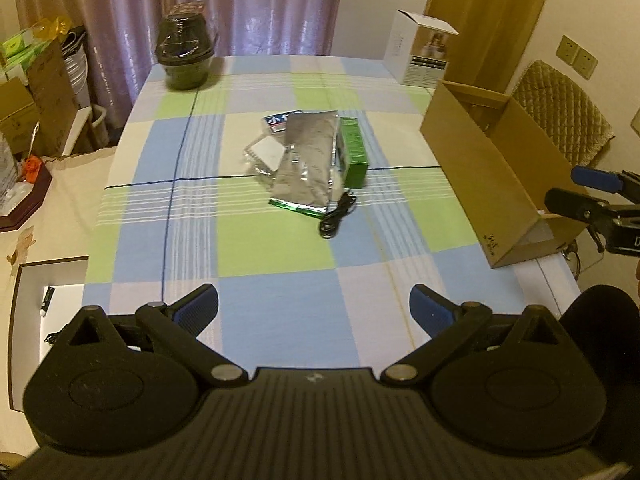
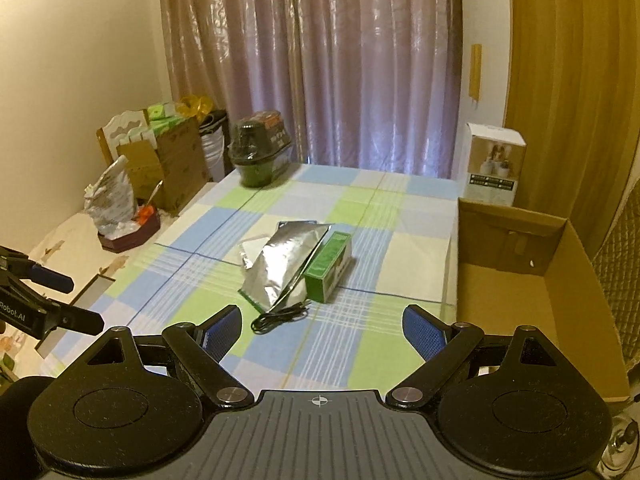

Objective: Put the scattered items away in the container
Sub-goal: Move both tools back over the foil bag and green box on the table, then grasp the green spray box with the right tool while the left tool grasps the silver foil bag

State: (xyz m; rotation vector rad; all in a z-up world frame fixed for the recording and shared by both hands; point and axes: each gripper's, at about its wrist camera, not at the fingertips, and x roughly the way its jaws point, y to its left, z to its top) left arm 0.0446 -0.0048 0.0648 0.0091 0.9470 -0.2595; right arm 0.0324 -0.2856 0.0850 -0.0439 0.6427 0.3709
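left edge of the checked tablecloth (image 1: 280,240) drops off to a cream surface cluttered with cardboard boxes and a bag; no working room that side. far-left corner of the cloth holds a dark domed container (image 1: 185,56), glossy plastic wrap, round, upright, well apart from everything else.

left gripper (image 1: 314,308): jaws wide apart, nothing between them, ribbed blue pads, hovers over the near edge of the cloth. open flat cloth between it and the pile.

pile sits mid-table, clear cloth all round it. left to right: a crinkled clear packet with a white label (image 1: 266,152), a blue-printed packet (image 1: 280,120) behind it, a silver foil pouch (image 1: 306,160) lying flat on top with a green strip on its near edge, a green carton (image 1: 354,152), rectangular, lying on its side and touching the pouch's right edge. thin black cable (image 1: 338,216) loosely coiled just in front of the pouch and carton.

right gripper (image 2: 322,332): jaws also spread, empty, same black linkage and blue pads, above the near cloth with the cable just ahead of it.

right edge: open cardboard box (image 2: 520,280), plain brown, hangs at the table's right side, empty as far as i can see. white product box (image 2: 494,164) stands upright behind it at the far-right corner. quilted chair back (image 1: 560,96) beyond the box. pinkish curtain along the far edge.
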